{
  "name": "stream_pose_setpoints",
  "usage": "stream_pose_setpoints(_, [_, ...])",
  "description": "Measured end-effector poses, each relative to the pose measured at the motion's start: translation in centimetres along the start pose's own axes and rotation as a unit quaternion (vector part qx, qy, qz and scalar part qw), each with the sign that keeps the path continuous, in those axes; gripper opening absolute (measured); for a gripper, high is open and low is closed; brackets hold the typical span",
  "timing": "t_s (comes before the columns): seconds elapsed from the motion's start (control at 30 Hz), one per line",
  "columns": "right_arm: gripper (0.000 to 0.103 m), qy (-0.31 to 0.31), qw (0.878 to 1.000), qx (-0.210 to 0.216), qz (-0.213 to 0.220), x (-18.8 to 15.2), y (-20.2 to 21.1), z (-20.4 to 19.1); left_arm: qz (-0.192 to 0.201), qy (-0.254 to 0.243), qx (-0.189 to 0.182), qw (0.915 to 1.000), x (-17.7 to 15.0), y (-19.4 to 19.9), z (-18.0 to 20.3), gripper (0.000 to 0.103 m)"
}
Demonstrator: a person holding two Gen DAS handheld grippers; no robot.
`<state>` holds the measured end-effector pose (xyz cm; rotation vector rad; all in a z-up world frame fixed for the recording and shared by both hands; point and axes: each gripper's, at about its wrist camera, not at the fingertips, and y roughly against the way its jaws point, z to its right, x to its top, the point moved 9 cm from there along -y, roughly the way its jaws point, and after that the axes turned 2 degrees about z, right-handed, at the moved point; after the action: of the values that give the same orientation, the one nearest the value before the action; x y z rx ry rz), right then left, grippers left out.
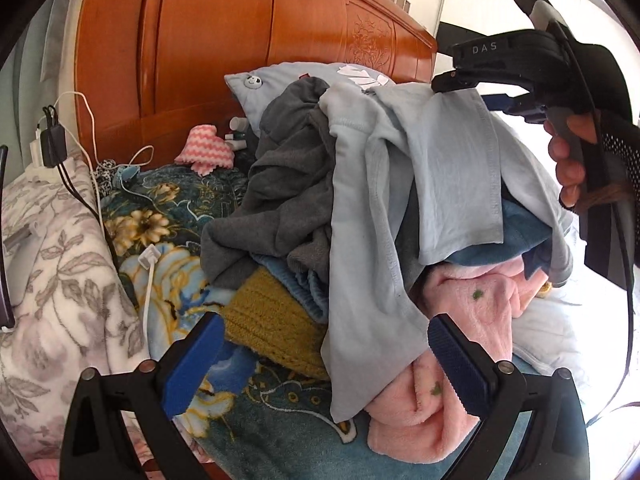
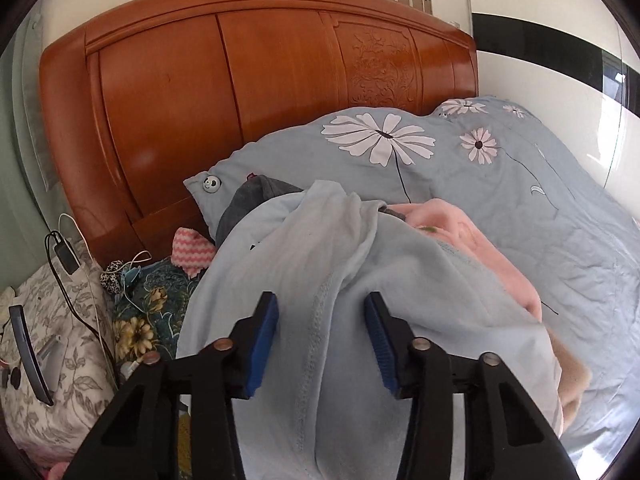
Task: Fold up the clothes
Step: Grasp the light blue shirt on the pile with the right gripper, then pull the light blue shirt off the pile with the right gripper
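Pile of clothes at the headboard (image 1: 200,60) end of the bed, left wrist view. My left gripper (image 1: 324,320) is open, jaws wide apart, nothing between the pads, low in front of the pile. Light blue garment (image 1: 452,168) drapes over the top and hangs down the front. Grey garment (image 1: 280,184) lies beside it toward the headboard, mustard knit (image 1: 272,320) underneath, pink fleece (image 1: 480,304) at the near side. My right gripper (image 1: 472,94) sits at the pile's top, hand (image 1: 568,168) on its handle, tips pinching the upper edge of the light blue garment. Chargers and cables lie at the bed's left edge on a floral blanket (image 1: 168,216).

Right wrist view: right gripper (image 2: 320,312) partly closed, light blue garment (image 2: 328,264) bunched between the blue pads, gripped. Pink fleece (image 2: 480,240) peeks out right of it, grey garment (image 2: 256,200) behind. Daisy-print duvet (image 2: 520,200) covers the bed's right side.
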<state>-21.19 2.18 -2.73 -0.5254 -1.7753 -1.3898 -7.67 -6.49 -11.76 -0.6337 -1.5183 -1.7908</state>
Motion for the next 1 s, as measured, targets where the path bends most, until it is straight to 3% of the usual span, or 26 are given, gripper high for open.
stream_pose_setpoints(0.2, [0.008, -0.061, 0.997, 0.052, -0.001, 0.2, 1.7, 1.7, -0.006, 0.008, -0.008, 0.9999, -0.6, 0.1, 0.2, 0.103])
stream_pose_setpoints(0.37, [0.007, -0.126, 0.983, 0.132, 0.011, 0.5, 4.8, 3.2, -0.005, 0.005, -0.014, 0.9999, -0.8, 0.9, 0.9, 0.103])
stream_pose_setpoints(0.63, [0.007, -0.156, 0.966, 0.195, 0.068, 0.9, 14.5, 6.5, -0.002, 0.002, -0.029, 0.9996, -0.6, 3.2, 2.5, 0.103])
stream_pose_setpoints(0.8, [0.007, -0.165, 0.965, 0.178, 0.102, -2.0, 22.8, 11.6, -0.002, -0.003, -0.057, 0.9984, -0.9, 5.5, 4.9, 0.103])
stream_pose_setpoints(1.0, [0.007, -0.195, 0.967, 0.099, 0.128, -9.8, 33.7, 20.3, -0.004, -0.047, -0.103, 0.9935, -2.5, 8.5, 11.2, 0.103])
